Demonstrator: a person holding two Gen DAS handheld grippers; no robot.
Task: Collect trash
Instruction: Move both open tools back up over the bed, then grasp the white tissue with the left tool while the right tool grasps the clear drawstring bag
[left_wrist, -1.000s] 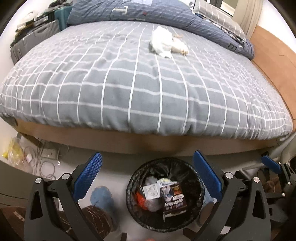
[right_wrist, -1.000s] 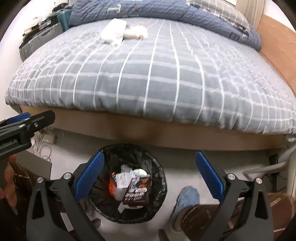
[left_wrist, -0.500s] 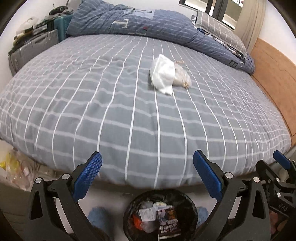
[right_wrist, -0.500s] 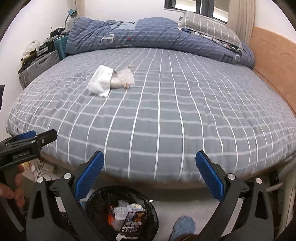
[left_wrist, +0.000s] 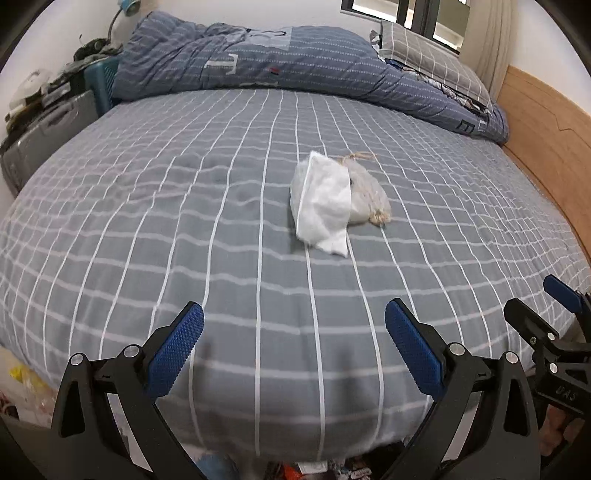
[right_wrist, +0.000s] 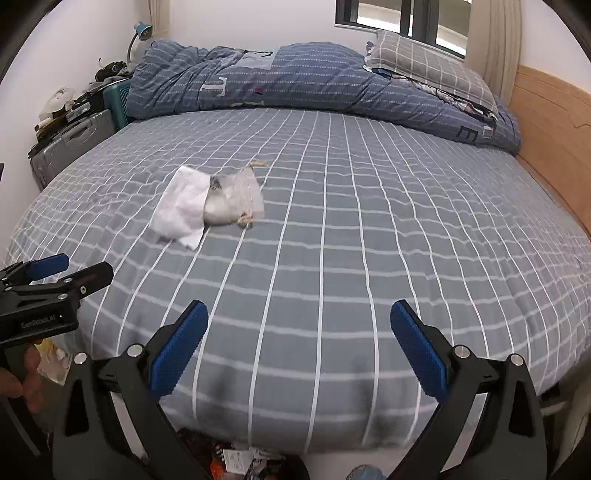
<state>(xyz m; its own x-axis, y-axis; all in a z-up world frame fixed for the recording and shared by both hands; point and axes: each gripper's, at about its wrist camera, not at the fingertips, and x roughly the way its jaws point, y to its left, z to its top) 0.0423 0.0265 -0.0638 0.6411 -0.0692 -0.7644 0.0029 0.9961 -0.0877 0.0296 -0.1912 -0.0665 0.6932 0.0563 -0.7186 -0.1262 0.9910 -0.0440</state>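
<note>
Both jaws released, empty: left gripper (left_wrist: 293, 350), right gripper (right_wrist: 308, 347), both over the near edge of the bed (left_wrist: 147, 206). Trash mid-bed, well ahead: one white tissue (left_wrist: 323, 206) overlapping one clear bag (left_wrist: 367, 201). We judge it best to reach in low and pinch each separately. Count: two items, two grippers.

Even soft daylight, slight motion blur, strong fisheye bending

left claw (left_wrist: 293, 347): spread wide, empty | right claw (right_wrist: 299, 345): spread wide, empty
</note>
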